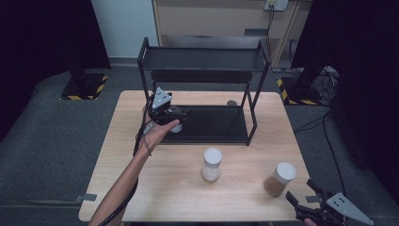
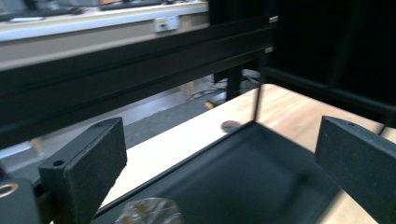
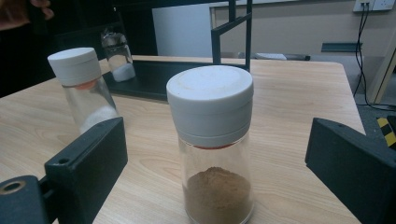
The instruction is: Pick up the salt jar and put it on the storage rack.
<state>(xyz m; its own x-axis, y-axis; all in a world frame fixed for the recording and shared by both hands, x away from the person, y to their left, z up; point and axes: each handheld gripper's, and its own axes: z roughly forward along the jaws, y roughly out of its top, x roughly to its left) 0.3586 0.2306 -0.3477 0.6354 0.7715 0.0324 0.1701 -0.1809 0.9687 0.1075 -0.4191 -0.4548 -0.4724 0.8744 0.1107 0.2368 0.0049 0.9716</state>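
The left gripper (image 1: 175,116) is hovering over the left end of the black rack's (image 1: 202,89) lower tray, its jaws standing spread with nothing between them; the person's left forearm (image 1: 127,181) is reaching up from the near edge, palm cupped under the tool. Just below it a small jar (image 1: 176,126) holding white powder is standing on that tray, its top peeking in at the bottom of the left gripper view (image 2: 149,211). The right gripper (image 1: 301,200) is resting at the table's (image 1: 141,188) near right corner, jaws wide apart, facing a brown-powder jar (image 3: 212,140). Three jars are showing in all: one on the tray, a white-powder jar (image 1: 211,164) mid-table, and the brown one to its right.
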